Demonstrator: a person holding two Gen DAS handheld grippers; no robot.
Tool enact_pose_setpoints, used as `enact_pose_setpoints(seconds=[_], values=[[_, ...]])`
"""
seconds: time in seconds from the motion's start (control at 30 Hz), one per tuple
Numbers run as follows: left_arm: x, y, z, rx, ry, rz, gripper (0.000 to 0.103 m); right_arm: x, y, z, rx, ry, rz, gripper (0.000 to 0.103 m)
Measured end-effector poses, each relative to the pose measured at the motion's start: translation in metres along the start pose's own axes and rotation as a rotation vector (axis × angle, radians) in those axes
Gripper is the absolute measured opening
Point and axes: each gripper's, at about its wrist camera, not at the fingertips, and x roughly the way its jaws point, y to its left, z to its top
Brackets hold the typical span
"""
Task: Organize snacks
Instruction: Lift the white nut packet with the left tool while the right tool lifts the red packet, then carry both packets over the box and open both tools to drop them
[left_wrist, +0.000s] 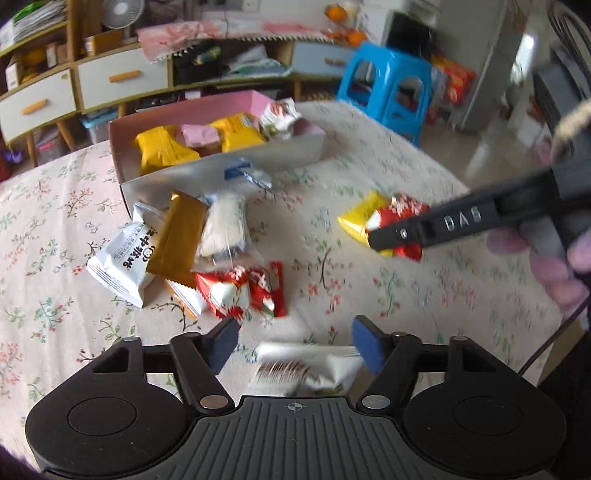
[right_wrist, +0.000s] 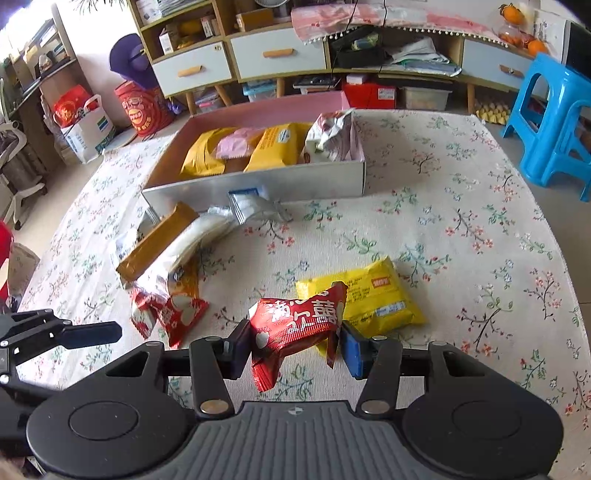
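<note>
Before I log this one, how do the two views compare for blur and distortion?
Left wrist view: motion blur smears the white packet between the open left gripper fingers, and the background streaks. Right wrist view: sharp, with the print on the red packet in the right gripper crisp. Both views: fisheye bending curves the floral tablecloth edges.
</note>
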Motion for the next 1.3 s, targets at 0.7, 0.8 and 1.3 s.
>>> enact_pose_setpoints(seconds=[0.7,0.8,1.3], values=[[0.012,-0.011,-0.015,0.088,0.151,0.016,0.043,0.004,0.005,-0.001,-0.028,0.02,0.011,0.041],[0.004,-0.006,-0.008,0.058,0.118,0.008,0.043,0.002,0.005,0.0,-0.026,0.014,0.015,0.041],[-0.013,0.015,0.068,-0.002,-0.047,0.064,0.043,-0.012,0.001,0.054,0.037,-0.082,0.027,0.041]])
